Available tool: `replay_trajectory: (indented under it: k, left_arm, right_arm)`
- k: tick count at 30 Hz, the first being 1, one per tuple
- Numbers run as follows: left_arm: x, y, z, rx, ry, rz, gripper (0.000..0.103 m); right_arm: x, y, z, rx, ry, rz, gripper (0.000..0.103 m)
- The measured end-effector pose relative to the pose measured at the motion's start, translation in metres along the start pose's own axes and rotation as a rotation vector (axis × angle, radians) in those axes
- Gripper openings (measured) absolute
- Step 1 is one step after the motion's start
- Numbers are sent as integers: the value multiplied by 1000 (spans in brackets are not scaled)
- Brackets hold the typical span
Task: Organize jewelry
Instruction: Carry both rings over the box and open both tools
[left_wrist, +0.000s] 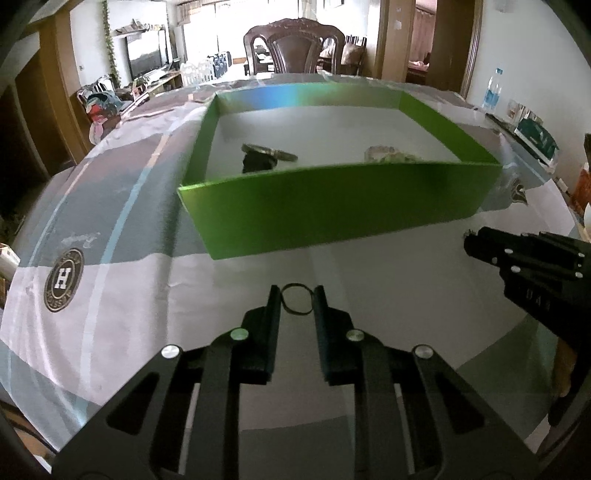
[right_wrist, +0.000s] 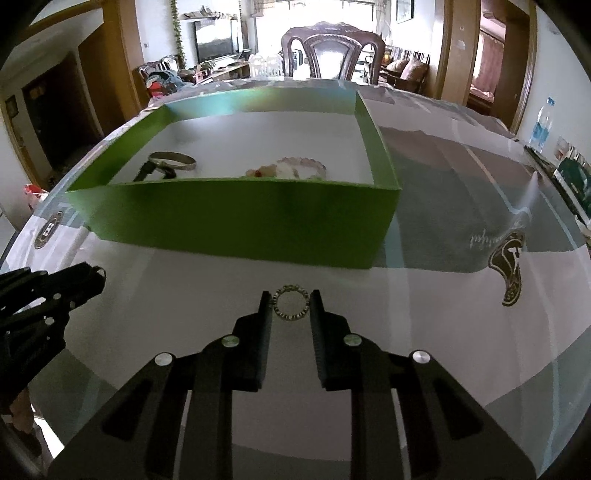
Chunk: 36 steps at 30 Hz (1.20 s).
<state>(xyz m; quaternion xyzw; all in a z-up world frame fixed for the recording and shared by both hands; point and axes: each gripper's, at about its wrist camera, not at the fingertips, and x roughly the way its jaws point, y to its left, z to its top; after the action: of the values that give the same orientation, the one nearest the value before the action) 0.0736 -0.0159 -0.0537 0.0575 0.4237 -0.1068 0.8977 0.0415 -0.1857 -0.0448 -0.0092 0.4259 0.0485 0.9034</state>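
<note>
The left gripper (left_wrist: 296, 297) pinches a thin ring (left_wrist: 296, 300) and the right gripper (right_wrist: 290, 302) a beaded ring (right_wrist: 290, 301) (both narrowly parted) before the green box (left_wrist: 332, 206).

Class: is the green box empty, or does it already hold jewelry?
Not empty. The open-topped green box already holds a metal bangle, a dark item beside it, and a pale beaded bracelet on its white floor.

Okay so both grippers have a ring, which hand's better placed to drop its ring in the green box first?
Probably the right. Both the left gripper with its thin ring and the right gripper with its beaded ring face the green box, but the right sees more of the box floor, suggesting it is higher.
</note>
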Motion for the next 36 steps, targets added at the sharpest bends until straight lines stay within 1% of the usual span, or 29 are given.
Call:
replay_trajectory:
  k: [6, 11, 15, 19, 24, 27, 29, 32, 34, 36]
  left_arm:
    - [-16, 1, 2, -2, -35, 0, 18]
    - [-28, -2, 2, -2, -58, -6, 18]
    - [-40, 1, 3, -9, -84, -8, 18]
    - [-57, 1, 15, -9, -127, -20, 18]
    - [-69, -1, 41, 0, -188, -14, 18]
    - [-65, -1, 58, 1, -197, -21, 18]
    - [-55, 1, 76, -11, -193, -29, 18]
    - [-31, 0, 102, -15, -179, -17, 18]
    - [-10, -1, 115, -22, -144, -27, 18]
    - [9, 0, 121, -35, -106, -30, 18]
  right_arm:
    - [-23, 8, 0, -17, -44, 9, 21]
    - [-34, 10, 2, -17, -60, 16, 21]
    - [-44, 10, 6, -2, -95, 24, 21]
    - [-58, 7, 21, 9, -144, 28, 21]
    - [-66, 4, 51, -1, -206, 28, 21]
    - [-59, -1, 70, 20, -225, 44, 21]
    - [-52, -7, 85, 38, -235, 28, 21]
    - [-26, -18, 108, 70, -200, 5, 21]
    - [-9, -23, 114, 89, -166, 6, 21]
    - [10, -26, 118, 99, -132, -8, 21]
